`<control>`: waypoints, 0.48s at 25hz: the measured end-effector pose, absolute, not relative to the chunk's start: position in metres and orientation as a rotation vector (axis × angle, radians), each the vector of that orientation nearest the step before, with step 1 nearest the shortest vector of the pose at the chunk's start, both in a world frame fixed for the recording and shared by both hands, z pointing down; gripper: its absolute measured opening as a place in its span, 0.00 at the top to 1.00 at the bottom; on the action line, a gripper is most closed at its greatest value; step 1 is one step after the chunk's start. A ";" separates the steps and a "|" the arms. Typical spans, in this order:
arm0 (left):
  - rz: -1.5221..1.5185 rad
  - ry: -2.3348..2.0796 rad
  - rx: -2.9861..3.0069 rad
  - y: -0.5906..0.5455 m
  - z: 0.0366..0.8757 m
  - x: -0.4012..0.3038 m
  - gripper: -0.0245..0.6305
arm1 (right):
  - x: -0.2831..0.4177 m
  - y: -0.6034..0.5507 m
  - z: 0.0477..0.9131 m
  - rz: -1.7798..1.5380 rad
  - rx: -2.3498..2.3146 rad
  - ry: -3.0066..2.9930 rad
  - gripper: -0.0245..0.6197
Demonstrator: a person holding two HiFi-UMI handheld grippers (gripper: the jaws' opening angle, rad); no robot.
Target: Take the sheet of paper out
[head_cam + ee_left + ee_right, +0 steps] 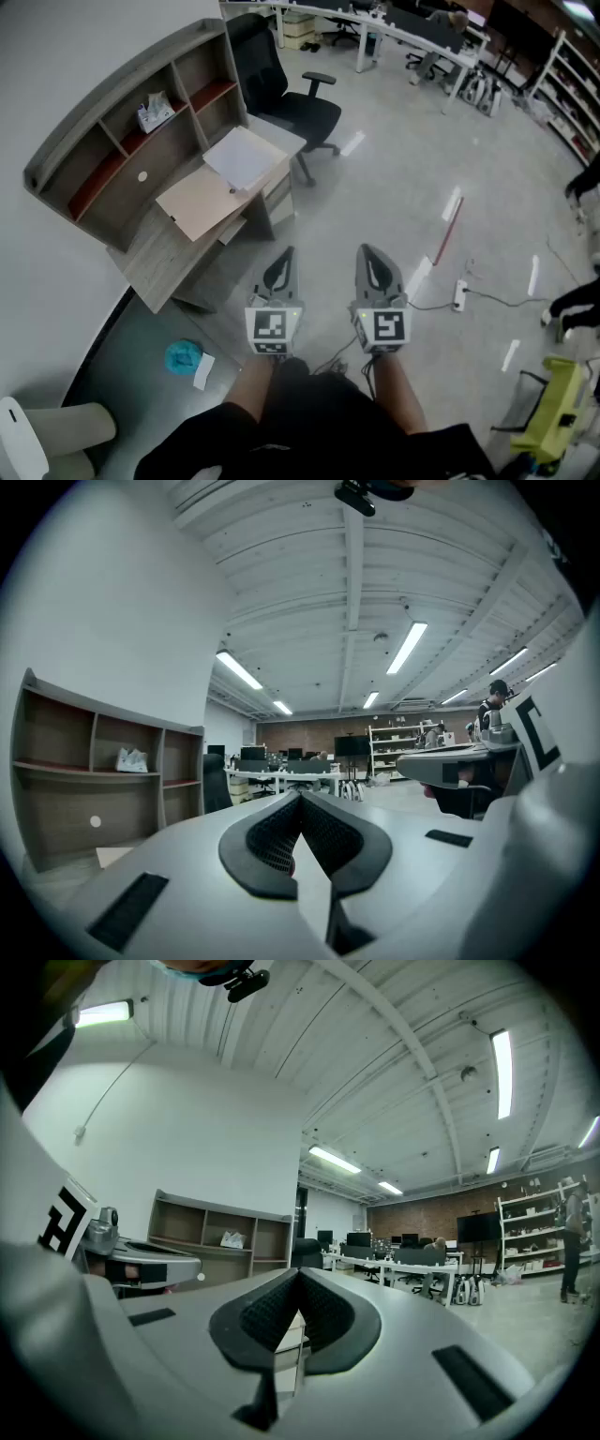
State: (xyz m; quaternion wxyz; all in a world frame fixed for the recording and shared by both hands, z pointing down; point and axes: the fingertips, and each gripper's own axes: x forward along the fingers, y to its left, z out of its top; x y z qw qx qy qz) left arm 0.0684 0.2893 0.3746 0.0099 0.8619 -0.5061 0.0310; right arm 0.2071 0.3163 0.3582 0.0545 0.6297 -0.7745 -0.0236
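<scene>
- My left gripper (287, 253) (300, 795) is clenched, its dark ribbed pads pressed together with nothing between them. It points level out over the floor (394, 178).
- My right gripper (366, 249) (298, 1272) rides just beside it, equally clamped and empty, also level. Each shows in the other's view at the frame edge.
- Both stand well apart from the wooden desk (155, 267), which is ahead and to my left against the white wall.
- The white sheet of paper (242, 157) lies flat on the desktop at its far end, out in the open, its near edge meeting a tan folder (200, 202) spread flat beside it.
- Behind them rises the desk's shelf unit (112, 103) (220, 1232), with a tissue pack (154, 112) (131, 758) in one upper compartment.
- A black office chair (291, 98) stands just past the desk's far end.
- On the floor by the desk's near end sits a crumpled teal object (184, 356) with a small white scrap (203, 371) touching it.
</scene>
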 end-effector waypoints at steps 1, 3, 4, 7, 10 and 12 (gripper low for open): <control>0.101 -1.580 2.693 0.290 0.376 0.068 0.90 | 0.206 0.317 0.358 -0.078 1.907 -2.358 0.94; 0.105 -1.580 2.695 0.290 0.377 0.068 0.90 | 0.204 0.318 0.360 -0.080 1.899 -2.362 0.94; 0.104 -1.580 2.695 0.289 0.377 0.068 0.90 | 0.204 0.318 0.361 -0.076 1.898 -2.360 0.94; 0.101 -1.583 2.690 0.291 0.377 0.067 0.90 | 0.204 0.319 0.362 -0.073 1.901 -2.368 0.94; 0.109 -1.583 2.685 0.293 0.378 0.067 0.90 | 0.203 0.322 0.366 -0.045 1.889 -2.379 0.94; 0.112 -1.584 2.680 0.294 0.379 0.065 0.90 | 0.199 0.322 0.367 -0.049 1.876 -2.390 0.94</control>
